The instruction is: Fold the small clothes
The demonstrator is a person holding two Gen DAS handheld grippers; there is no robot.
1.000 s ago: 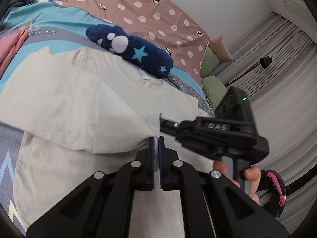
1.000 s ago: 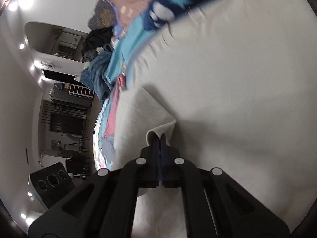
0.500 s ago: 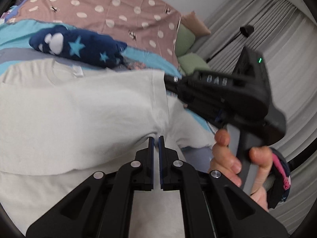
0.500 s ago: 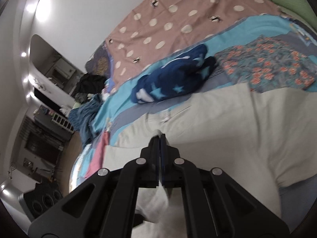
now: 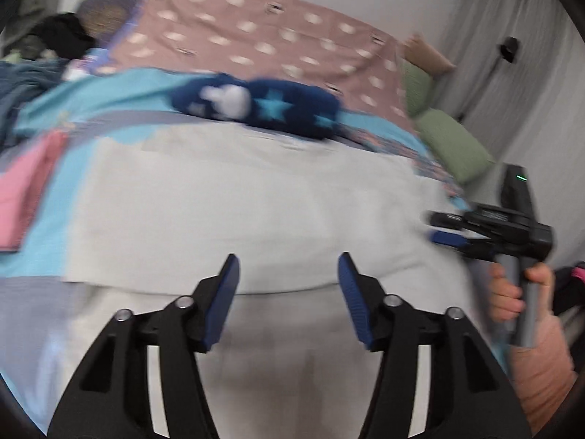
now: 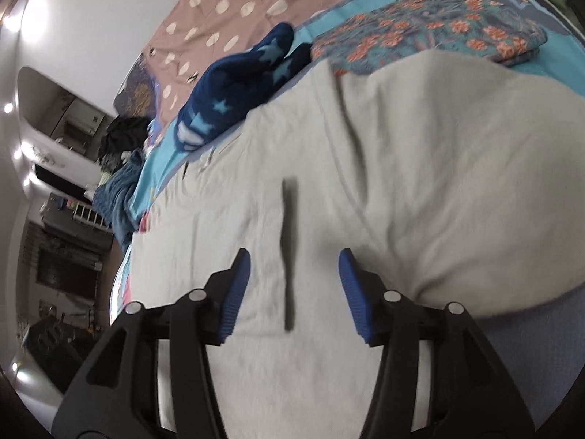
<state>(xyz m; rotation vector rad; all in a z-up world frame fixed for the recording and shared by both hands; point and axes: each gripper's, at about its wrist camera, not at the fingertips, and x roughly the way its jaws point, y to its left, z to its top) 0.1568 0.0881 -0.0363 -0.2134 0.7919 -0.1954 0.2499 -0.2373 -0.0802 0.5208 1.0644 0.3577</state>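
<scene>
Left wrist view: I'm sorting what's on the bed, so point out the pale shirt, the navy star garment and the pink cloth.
pale shirt [image 5: 256, 197], left wrist view, middle of the folded top layer.
navy star garment [image 5: 292, 109], left wrist view, beside a star.
pink cloth [image 5: 25, 186], left wrist view, its middle.

Your left view smeared by motion, the navy star-patterned garment [image 5: 256, 108] beyond your gripper too blurred for detail, pink cloth [image 5: 22, 197] cut off at the left edge, your right hand [image 5: 512, 292] partly hidden behind its handle, pale shirt [image 6: 365, 183] running under your right tool's arms.
</scene>
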